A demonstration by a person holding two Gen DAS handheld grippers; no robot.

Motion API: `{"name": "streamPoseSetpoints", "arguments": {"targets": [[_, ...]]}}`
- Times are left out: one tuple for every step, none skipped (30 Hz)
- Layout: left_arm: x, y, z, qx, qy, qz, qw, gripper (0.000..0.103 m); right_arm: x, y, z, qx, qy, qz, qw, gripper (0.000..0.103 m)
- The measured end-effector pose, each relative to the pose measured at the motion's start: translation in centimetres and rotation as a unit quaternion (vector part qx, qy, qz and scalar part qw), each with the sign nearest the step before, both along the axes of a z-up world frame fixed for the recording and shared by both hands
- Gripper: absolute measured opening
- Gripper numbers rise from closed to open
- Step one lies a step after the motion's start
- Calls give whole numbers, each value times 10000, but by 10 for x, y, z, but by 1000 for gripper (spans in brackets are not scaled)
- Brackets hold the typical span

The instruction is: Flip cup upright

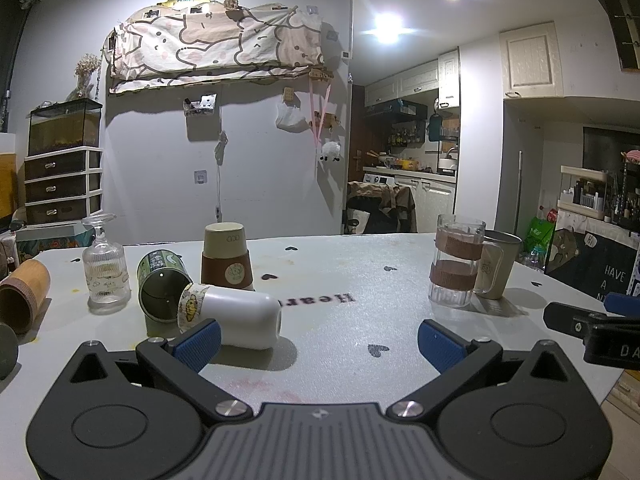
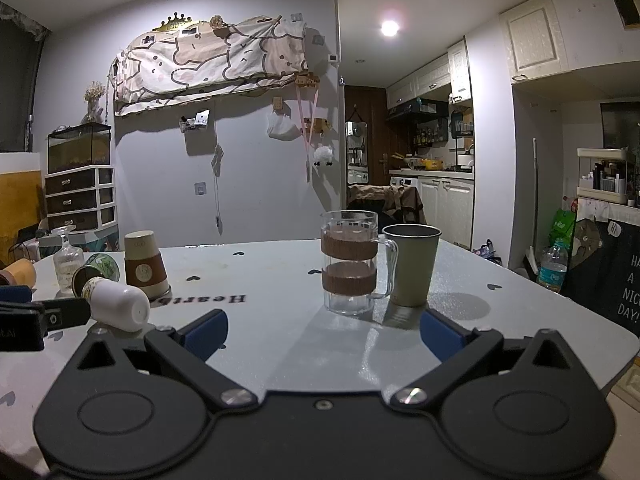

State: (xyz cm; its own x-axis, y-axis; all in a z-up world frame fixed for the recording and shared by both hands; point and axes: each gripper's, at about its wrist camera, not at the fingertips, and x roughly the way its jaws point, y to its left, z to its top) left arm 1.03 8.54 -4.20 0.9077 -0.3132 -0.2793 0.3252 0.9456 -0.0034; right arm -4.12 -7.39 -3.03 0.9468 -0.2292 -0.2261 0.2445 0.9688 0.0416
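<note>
A white cup point(image 1: 236, 316) with a cartoon band at its rim lies on its side on the white table point(image 1: 340, 320), just ahead of my left gripper's left finger. It also shows in the right wrist view point(image 2: 120, 304). A green printed cup point(image 1: 162, 284) lies on its side behind it. A beige paper cup with a brown sleeve point(image 1: 226, 256) stands upside down. My left gripper point(image 1: 318, 340) is open and empty. My right gripper point(image 2: 324, 330) is open and empty, in front of an upright glass mug point(image 2: 350, 262) and an upright beige cup point(image 2: 412, 264).
An upside-down ribbed glass point(image 1: 105, 268) and a brown cup on its side point(image 1: 22, 296) sit at the left. The right gripper's finger point(image 1: 576, 320) shows at the right edge of the left wrist view. The table's right edge point(image 2: 600, 320) is near.
</note>
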Motion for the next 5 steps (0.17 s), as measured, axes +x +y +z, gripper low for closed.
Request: {"name": "streamPoseSetpoints", "arguments": {"targets": [[0,0,0,2,5,-4,10000,103,-1,-1,0,0,3,-3,10000,103],[-1,0,0,3,8,-10,10000,103,0,0,-1,-1,4,-1,10000,103],[-1,-1,-1,6,13,-13,10000,103,0,0,-1,-1,3,-1,10000,103],[-1,-1,-2,10,16,-10,10000,103,0,-1,-1,-4,4,-1,10000,103],[-1,-2,-2,15,18,-6,10000,103,-1,-1,-1,-5,5,-3,10000,103]]}}
